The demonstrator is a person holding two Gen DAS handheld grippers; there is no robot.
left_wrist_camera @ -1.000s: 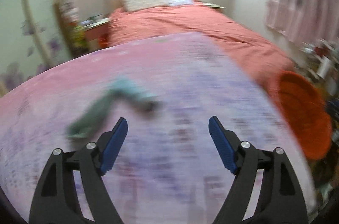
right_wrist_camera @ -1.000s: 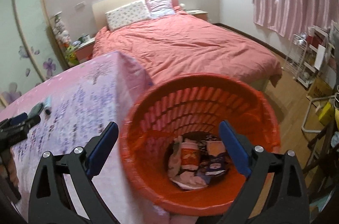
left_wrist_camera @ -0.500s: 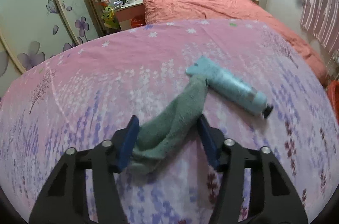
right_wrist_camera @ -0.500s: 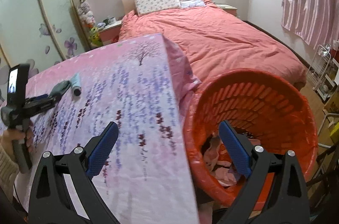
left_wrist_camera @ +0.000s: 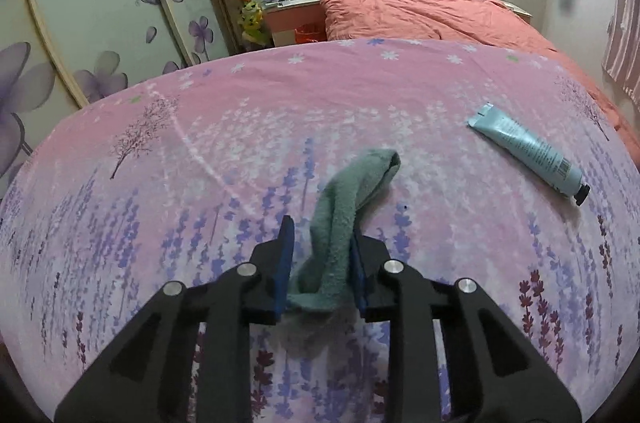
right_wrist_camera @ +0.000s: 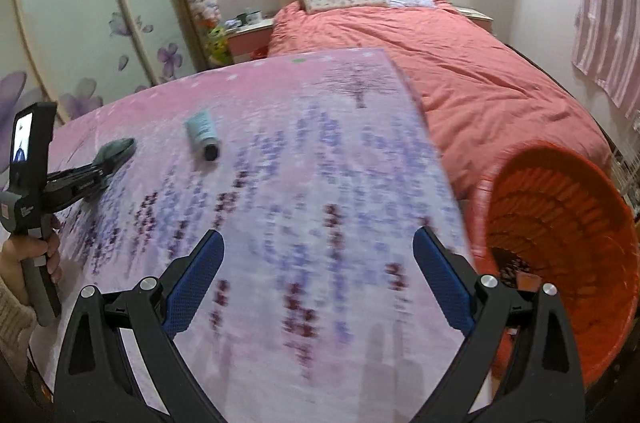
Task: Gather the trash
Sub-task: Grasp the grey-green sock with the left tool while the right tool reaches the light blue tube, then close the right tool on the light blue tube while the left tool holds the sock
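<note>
My left gripper (left_wrist_camera: 322,263) is clamped on the near end of the green cloth (left_wrist_camera: 352,199); the rest trails ahead of my jaws and droops onto the flowered tablecloth (left_wrist_camera: 200,143). It looks soft and light, so I judge it will sag and swing, and a bunched hold near the middle would carry it better. My right gripper (right_wrist_camera: 318,277) is spread wide and empty, with the blue tube (right_wrist_camera: 203,134) ahead to its left and the orange basket (right_wrist_camera: 568,207) off its right jaw; the tube looks light, smooth and squashy, best pinched across its body.
</note>
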